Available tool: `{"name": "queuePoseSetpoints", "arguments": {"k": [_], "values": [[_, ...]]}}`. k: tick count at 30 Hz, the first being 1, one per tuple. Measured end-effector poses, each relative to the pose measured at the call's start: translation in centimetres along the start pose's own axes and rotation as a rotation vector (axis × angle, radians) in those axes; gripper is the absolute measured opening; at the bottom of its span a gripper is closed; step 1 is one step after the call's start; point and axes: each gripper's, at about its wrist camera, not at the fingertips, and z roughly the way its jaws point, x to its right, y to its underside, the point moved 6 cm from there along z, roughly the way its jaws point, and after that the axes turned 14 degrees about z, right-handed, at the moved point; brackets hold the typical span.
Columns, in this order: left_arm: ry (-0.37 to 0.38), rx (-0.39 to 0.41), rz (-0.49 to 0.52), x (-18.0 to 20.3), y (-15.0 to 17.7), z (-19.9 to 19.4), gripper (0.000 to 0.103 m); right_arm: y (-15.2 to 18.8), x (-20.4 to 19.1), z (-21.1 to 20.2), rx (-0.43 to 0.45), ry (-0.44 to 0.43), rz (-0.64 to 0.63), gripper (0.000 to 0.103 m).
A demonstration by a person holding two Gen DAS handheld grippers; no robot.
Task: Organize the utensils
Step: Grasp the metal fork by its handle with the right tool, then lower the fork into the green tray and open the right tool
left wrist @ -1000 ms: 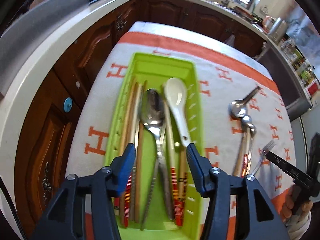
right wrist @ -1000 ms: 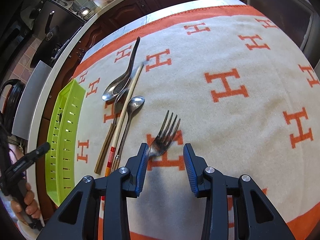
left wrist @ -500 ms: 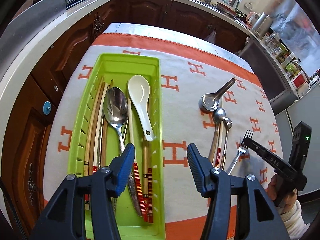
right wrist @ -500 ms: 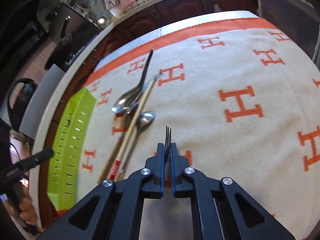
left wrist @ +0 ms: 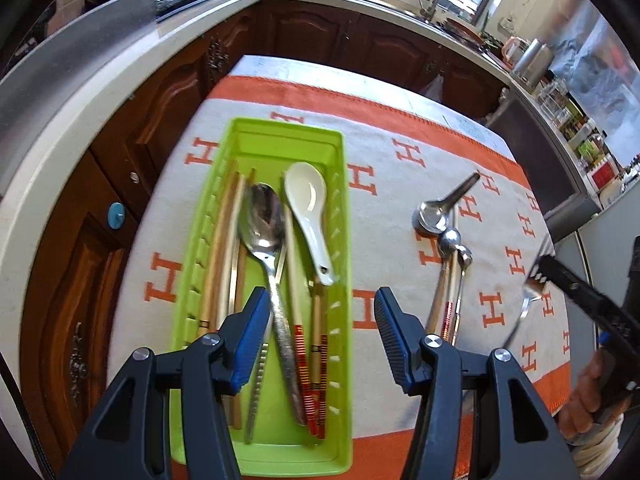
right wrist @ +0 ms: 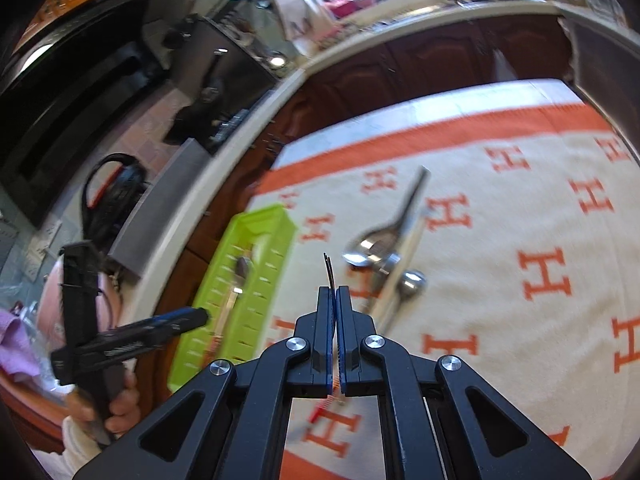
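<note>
A green utensil tray [left wrist: 343,216] lies on the orange-and-white cloth with a steel spoon [left wrist: 260,220], a white ceramic spoon [left wrist: 306,196], chopsticks [left wrist: 220,240] and a serrated knife inside. My left gripper [left wrist: 322,296] hovers over the tray's near end, its jaws opening slightly with nothing gripped. My right gripper [right wrist: 334,292] is shut on a steel fork [right wrist: 328,268], whose tines stick out past the tips. The fork [left wrist: 526,304] hangs clear of the cloth at the right. A large spoon [right wrist: 372,248], a small spoon [right wrist: 412,280] and a chopstick lie on the cloth.
The tray [right wrist: 240,280] sits near the table's left edge, beside dark wooden cabinets [left wrist: 120,152] and a pale countertop. A person's hand [left wrist: 588,392] holds the right gripper's handle. Bare cloth [right wrist: 520,320] spreads to the right of the loose spoons.
My right gripper shut on the fork, lifted it off the cloth and swung toward the tray. My left gripper stayed over the tray, jaws a little wider.
</note>
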Motion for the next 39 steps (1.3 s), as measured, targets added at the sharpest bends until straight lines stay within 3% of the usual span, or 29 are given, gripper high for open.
{"name": "queuePoseSetpoints", "arguments": {"k": [3,7,9,11,20,27,33,39], "values": [[-0.038,0.020,-0.016,-1.2,-0.2,-0.9,0.065,-0.5,-2.9,-0.3,-0.003,-0.037,-0.039,0.002],[-0.124,0.044,-0.033,-3.2,-0.3,-2.2,0.068,-0.8,-6.3,0.8,-0.030,-0.053,-0.096,0.002],[-0.154,0.051,-0.046,-4.1,-0.3,-2.6,0.080,-0.5,-8.2,2.3,-0.060,-0.061,-0.129,0.002],[-0.184,0.055,-0.061,-5.2,-0.3,-2.7,0.085,-0.1,-10.0,3.7,-0.082,-0.060,-0.166,0.002],[-0.203,0.019,-0.118,-8.2,1.2,-1.1,0.085,2.9,-14.0,13.3,-0.205,0.018,-0.297,0.002],[-0.193,0.003,-0.145,-9.4,2.4,-0.2,0.085,5.1,-15.4,18.7,-0.234,0.079,-0.383,0.002],[-0.182,-0.003,-0.162,-10.0,2.7,0.1,0.085,5.3,-14.8,20.2,-0.259,0.094,-0.322,0.003],[-0.169,0.002,-0.159,-9.4,2.4,-0.2,0.085,4.5,-14.4,18.6,-0.250,0.075,-0.281,0.006]]}}
